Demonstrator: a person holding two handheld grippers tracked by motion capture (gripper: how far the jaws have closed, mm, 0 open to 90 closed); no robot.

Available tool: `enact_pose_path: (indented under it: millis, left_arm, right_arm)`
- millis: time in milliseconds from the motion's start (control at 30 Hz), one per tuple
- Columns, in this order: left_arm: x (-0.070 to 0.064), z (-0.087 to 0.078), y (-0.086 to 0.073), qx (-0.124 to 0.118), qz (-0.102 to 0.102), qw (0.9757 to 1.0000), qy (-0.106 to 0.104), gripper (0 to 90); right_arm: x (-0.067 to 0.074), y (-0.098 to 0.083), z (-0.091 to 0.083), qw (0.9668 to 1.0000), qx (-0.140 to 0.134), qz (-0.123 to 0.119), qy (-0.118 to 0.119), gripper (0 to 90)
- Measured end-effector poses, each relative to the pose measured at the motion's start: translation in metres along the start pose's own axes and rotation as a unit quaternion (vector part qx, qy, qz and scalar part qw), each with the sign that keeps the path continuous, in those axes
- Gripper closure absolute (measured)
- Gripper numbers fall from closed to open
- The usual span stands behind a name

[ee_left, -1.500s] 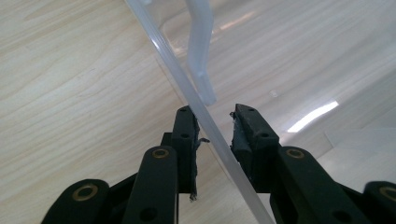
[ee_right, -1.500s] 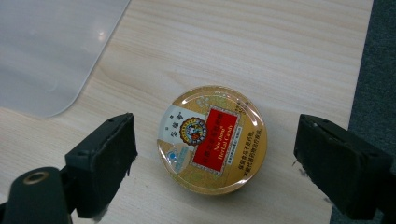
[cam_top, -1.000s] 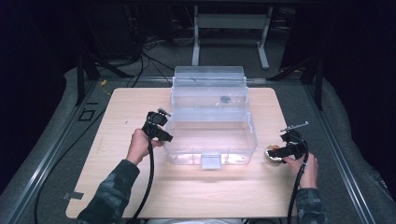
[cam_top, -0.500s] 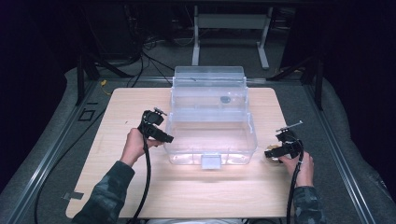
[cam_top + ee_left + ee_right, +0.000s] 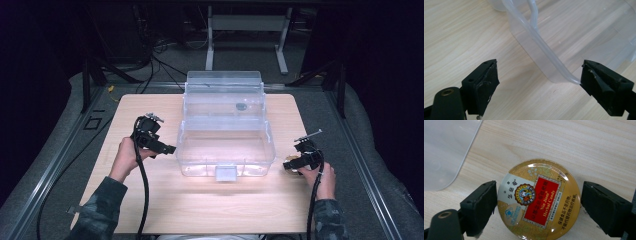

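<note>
A clear plastic box (image 5: 270,145) stands mid-table with its lid (image 5: 223,90) raised at the back. My left gripper (image 5: 167,149) hovers just off the box's left wall, open, its jaws having just been opening. In the left gripper view the box's rounded rim (image 5: 554,67) runs between the wide jaws of that gripper (image 5: 540,67), ending by the right one, with nothing gripped. To the right of the box a round gold candy tin (image 5: 539,200) lies flat on the table. My right gripper (image 5: 539,195) has just been closing, and its pads meet the tin's (image 5: 290,166) two sides.
The wooden tabletop (image 5: 150,200) has free room in front of the box and along both sides. A small dark round spot (image 5: 241,106) shows on the raised lid. A white latch (image 5: 225,173) sits at the box's front wall. Dark floor and cables surround the table.
My left gripper has drawn back leftward from the box's wall and its jaws have spread apart. The right gripper stays by the tin.
</note>
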State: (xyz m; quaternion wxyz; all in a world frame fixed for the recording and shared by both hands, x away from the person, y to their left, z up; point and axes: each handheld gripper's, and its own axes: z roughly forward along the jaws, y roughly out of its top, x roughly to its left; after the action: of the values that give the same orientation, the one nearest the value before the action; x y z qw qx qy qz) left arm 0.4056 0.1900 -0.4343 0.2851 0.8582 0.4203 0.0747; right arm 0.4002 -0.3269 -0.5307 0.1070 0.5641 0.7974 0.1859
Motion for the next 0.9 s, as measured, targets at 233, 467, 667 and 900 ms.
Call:
enact_pose_path:
  millis: [233,467,667,900]
  left_arm:
    - [0.011,-0.011,-0.012,-0.008,-0.002,0.9999,0.009,14.6]
    - [0.022,-0.013,-0.029,-0.004,-0.011,0.9998,0.016,14.0]
    - [0.028,-0.004,-0.042,0.017,-0.006,0.9996,0.022,11.5]
    - [0.035,-0.001,-0.053,0.019,-0.017,0.9994,0.022,11.1]
  right_arm:
    - [0.001,0.0,0.003,0.9999,0.01,0.0,0.004,16.7]
    - [0.001,0.0,0.004,0.9999,0.013,-0.001,0.003,19.2]
    - [0.0,0.0,0.004,0.9999,0.016,0.002,0.005,19.8]
    - [-0.001,-0.003,0.004,1.0,0.0,0.004,0.008,20.1]
